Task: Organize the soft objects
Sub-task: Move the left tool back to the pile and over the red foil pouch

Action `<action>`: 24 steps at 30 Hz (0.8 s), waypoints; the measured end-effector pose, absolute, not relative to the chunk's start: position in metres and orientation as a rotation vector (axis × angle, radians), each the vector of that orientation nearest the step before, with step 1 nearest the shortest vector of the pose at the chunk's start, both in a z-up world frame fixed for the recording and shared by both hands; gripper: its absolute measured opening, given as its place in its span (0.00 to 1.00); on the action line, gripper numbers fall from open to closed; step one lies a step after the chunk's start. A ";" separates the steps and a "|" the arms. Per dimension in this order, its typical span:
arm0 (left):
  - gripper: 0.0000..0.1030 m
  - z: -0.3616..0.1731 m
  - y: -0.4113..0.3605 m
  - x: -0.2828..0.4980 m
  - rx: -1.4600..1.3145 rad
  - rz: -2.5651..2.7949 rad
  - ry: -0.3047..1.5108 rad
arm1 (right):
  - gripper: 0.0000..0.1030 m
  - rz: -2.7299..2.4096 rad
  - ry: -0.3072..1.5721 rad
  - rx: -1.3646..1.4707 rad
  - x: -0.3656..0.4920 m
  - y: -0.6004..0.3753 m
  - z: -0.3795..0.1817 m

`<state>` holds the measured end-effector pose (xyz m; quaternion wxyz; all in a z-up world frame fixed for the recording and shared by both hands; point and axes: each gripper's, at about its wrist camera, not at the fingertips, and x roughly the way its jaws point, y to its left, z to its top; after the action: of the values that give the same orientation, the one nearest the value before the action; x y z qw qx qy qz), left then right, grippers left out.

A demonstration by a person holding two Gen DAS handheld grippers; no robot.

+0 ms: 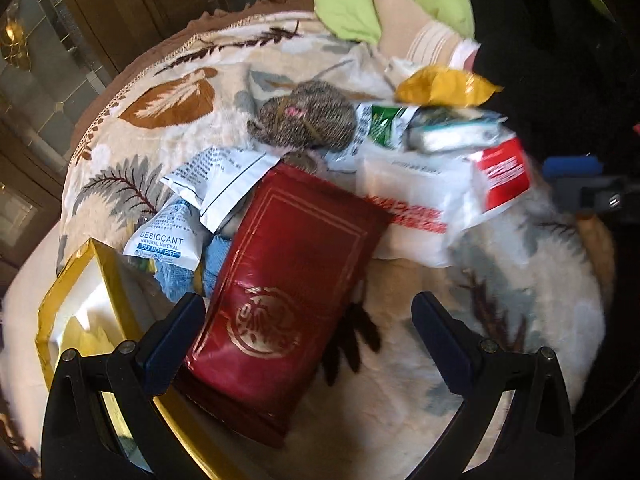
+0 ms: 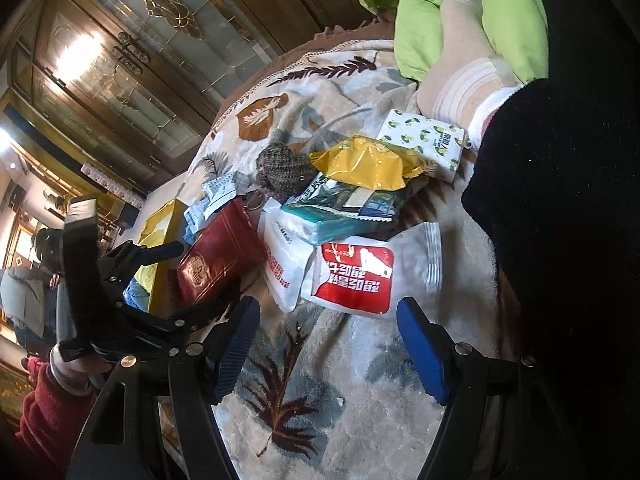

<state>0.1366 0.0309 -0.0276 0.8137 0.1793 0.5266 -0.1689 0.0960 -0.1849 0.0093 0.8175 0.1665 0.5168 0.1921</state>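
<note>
i'm in a home, a living room by the look of it: a leaf-patterned plush blanket [image 2: 320, 380] under my things, dark wooden doors with leaded glass panels [image 2: 132, 60] behind, and a green jacket [image 2: 460, 12] heaped nearby.

Dark red pouch [image 1: 280, 292] with gold emblem; yellow packet [image 2: 360, 164]; white packet [image 2: 368, 268] with red panel; cream blanket [image 2: 320, 392] patterned with brown and grey leaves.
</note>
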 end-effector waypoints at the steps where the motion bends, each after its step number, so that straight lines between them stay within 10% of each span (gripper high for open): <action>1: 1.00 -0.030 0.032 0.138 0.387 -0.357 1.130 | 0.71 0.408 1.103 0.354 0.097 -0.185 0.008; 24: 1.00 -0.065 0.038 0.156 0.384 -0.301 1.361 | 0.72 0.283 1.173 0.295 0.120 -0.179 -0.009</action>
<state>0.1558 0.0380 -0.0649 0.7500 0.1759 0.6226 -0.1375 0.1201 -0.1792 -0.0092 0.8134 0.1383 0.5493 0.1325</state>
